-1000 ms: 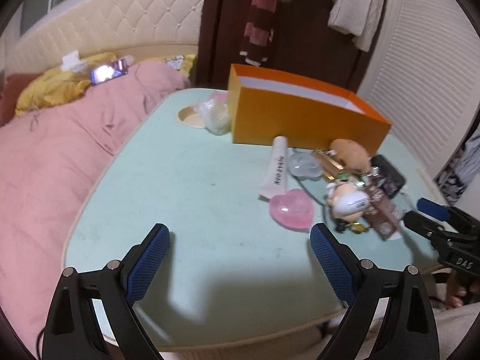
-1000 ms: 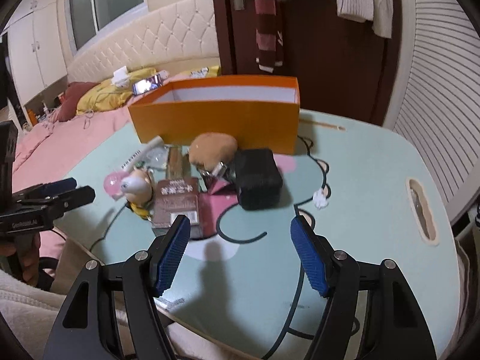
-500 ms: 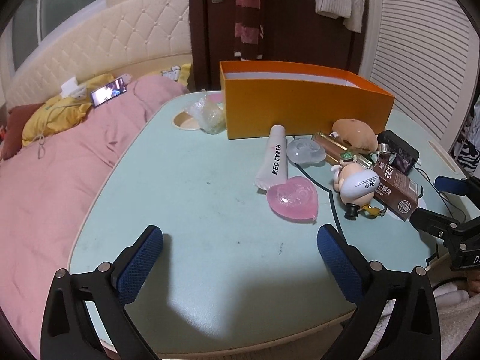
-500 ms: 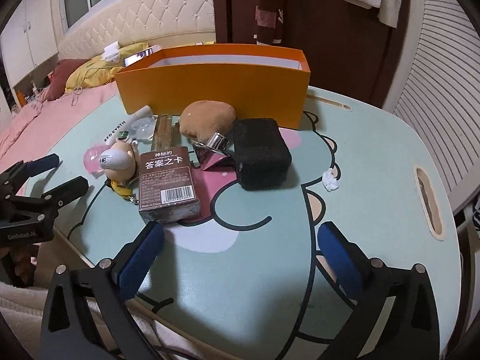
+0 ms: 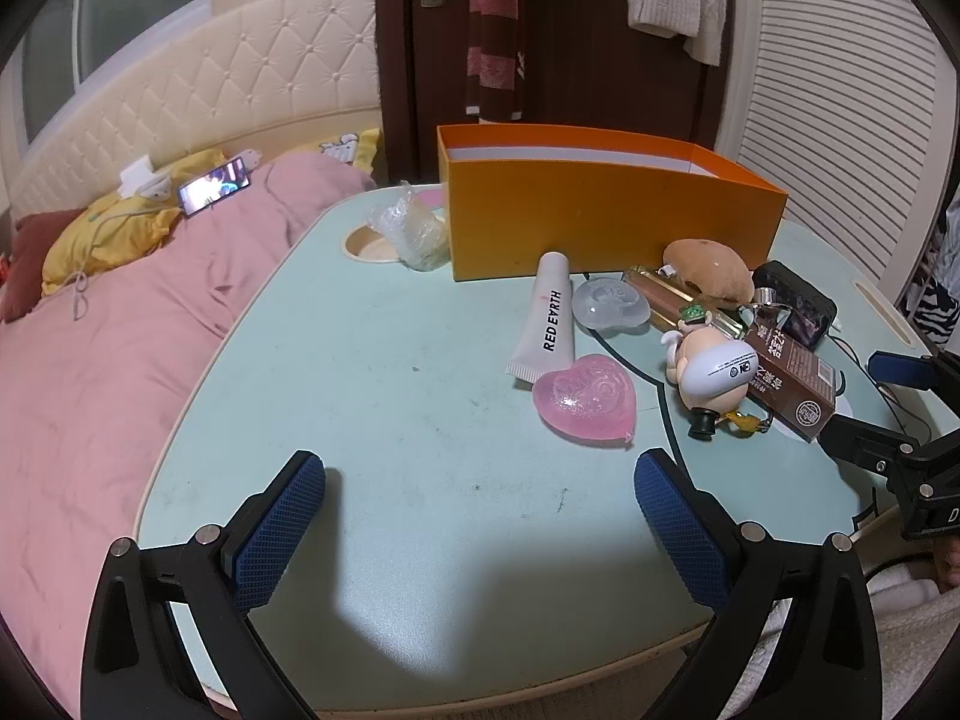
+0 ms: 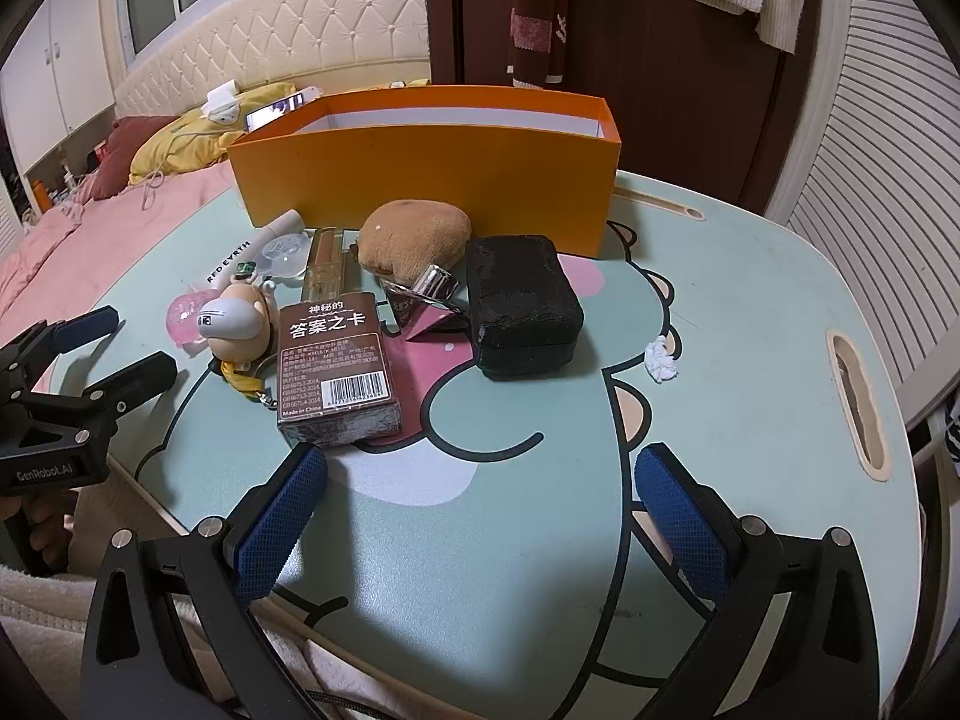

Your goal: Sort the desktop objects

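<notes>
Two grippers hover wide apart over one cluttered table, holding nothing.

One orange box (image 6: 423,165) stands at the back of the pale green table (image 5: 372,372); crowded in front of it lie one white tube (image 5: 545,318), one pink heart (image 5: 585,399), one clear round case (image 5: 609,306), one doll keychain (image 6: 237,324), one brown card box (image 6: 336,363), one brown plush (image 6: 414,234) and one black case (image 6: 519,306). The left gripper (image 5: 480,528) sits low at the near edge, the heart just ahead of its right finger. The right gripper (image 6: 480,519) points at the pile, its left fingertip (image 6: 282,516) just short of the card box.
</notes>
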Tool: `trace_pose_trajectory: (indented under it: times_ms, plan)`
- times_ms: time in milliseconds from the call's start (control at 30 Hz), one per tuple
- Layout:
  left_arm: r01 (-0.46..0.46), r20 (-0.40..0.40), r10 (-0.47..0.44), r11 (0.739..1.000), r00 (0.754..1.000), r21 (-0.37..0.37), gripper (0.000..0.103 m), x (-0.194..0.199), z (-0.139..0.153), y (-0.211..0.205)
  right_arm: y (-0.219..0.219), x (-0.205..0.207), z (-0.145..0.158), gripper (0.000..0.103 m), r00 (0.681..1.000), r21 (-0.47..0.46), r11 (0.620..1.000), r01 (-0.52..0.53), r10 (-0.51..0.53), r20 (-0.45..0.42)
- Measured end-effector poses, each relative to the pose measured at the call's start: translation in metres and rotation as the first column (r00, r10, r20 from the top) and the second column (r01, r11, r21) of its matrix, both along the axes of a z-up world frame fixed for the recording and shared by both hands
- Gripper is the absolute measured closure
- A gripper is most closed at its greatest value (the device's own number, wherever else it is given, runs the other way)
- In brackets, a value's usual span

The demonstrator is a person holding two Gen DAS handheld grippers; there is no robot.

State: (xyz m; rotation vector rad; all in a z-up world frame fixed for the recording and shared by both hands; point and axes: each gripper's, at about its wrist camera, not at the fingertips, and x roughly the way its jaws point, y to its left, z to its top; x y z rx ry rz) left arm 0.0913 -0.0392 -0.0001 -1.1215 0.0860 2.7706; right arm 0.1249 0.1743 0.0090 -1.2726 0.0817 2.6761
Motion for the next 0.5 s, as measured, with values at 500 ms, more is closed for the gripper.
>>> trace_pose_trajectory:
  times_ms: [500]
  plan:
    - [-0.01, 0.001, 0.01, 1.0, 1.0, 0.0, 0.0, 0.0, -0.0003, 0.0069, -0.0079, 0.0016, 0.0011, 0.0, 1.0, -0.001, 1.0, 0.016, -0.016, 0.001]
